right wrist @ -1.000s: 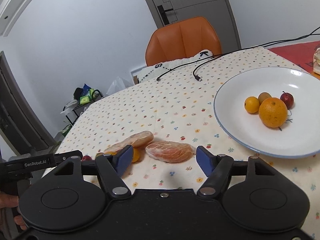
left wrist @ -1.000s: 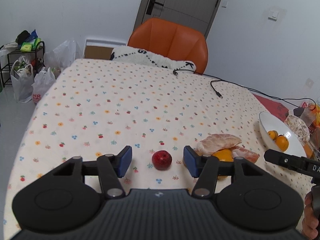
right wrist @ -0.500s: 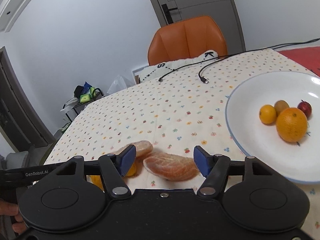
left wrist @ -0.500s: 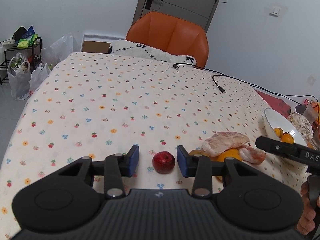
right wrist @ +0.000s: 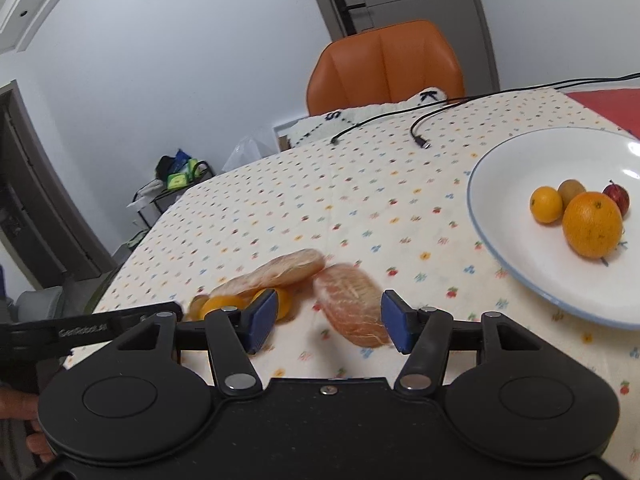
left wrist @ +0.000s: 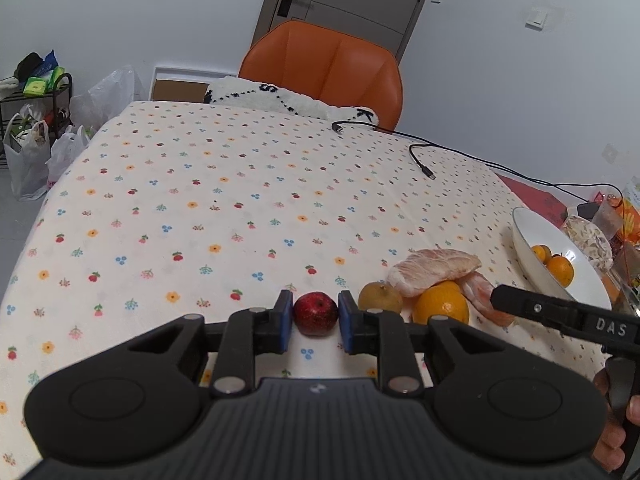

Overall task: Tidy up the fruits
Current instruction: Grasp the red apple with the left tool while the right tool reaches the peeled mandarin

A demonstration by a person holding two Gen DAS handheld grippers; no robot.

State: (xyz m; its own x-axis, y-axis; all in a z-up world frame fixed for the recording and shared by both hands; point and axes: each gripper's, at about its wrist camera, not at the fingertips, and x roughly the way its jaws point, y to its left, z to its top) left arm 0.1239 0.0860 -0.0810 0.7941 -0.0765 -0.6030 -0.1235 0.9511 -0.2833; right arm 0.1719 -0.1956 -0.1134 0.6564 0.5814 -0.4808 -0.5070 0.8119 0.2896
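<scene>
A small red apple (left wrist: 315, 313) sits on the flowered tablecloth, and my left gripper (left wrist: 315, 322) is shut on it, blue pads touching both sides. Right of it lie a brownish round fruit (left wrist: 379, 298), an orange (left wrist: 440, 306) and two peeled pomelo pieces (left wrist: 434, 265). My right gripper (right wrist: 327, 324) is open around the nearer pomelo piece (right wrist: 352, 303), pads apart from it. The other pomelo piece (right wrist: 276, 272) and an orange (right wrist: 224, 305) lie to its left. A white plate (right wrist: 516, 160) at the right holds an orange (right wrist: 592, 225), a small orange, a brown fruit and a red one.
Two black cables (left wrist: 424, 160) trail across the far side of the table. An orange chair (left wrist: 324, 68) with a white cushion stands behind it. Packets (left wrist: 592, 236) crowd the right edge beyond the plate. Bags and a rack (left wrist: 32, 136) stand on the floor at left.
My left gripper closed from wide open onto the red apple. My right gripper moved forward so the nearer pomelo piece now lies between its open fingers.
</scene>
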